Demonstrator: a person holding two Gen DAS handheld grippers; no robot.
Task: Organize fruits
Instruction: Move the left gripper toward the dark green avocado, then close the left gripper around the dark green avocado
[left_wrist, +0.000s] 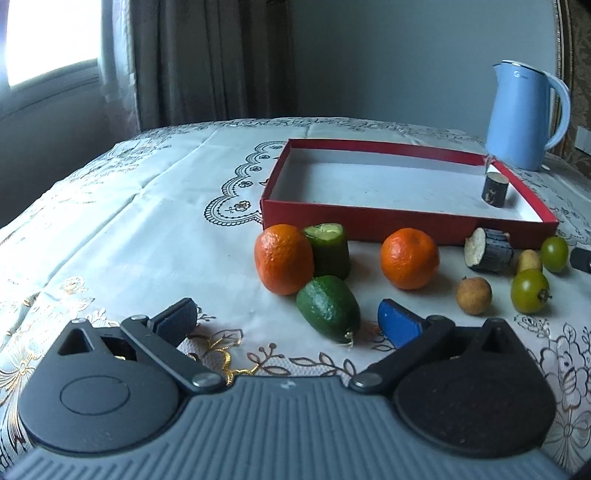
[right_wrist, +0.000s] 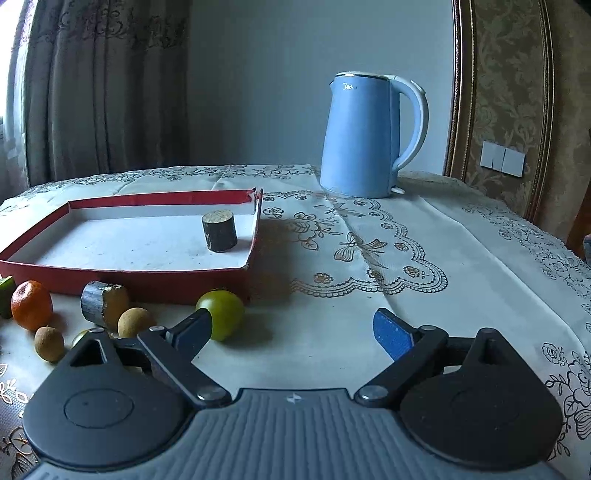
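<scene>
Ahead of our left gripper (left_wrist: 286, 325), fingers spread wide and holding nothing, we count two oranges (left_wrist: 283, 258) (left_wrist: 410, 257), two cucumber pieces (left_wrist: 328, 305), two green tomatoes (left_wrist: 530, 290), two brown longans (left_wrist: 474, 295) and one dark sugarcane stub (left_wrist: 489, 250). A second stub (right_wrist: 219, 231) stands inside the shallow red cardboard box (right_wrist: 122, 276) beyond our right gripper (right_wrist: 291, 332), likewise agape and empty, a smooth tomato (right_wrist: 221, 314) touching its left finger. A blue kettle (right_wrist: 364, 134) stands farther back on the embroidered tablecloth (right_wrist: 424, 295).

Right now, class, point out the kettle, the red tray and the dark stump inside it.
kettle (right_wrist: 360, 136), right wrist view, middle of its blue body.
red tray (left_wrist: 369, 220), left wrist view, near outer wall.
dark stump (right_wrist: 219, 232), right wrist view, its side.
</scene>
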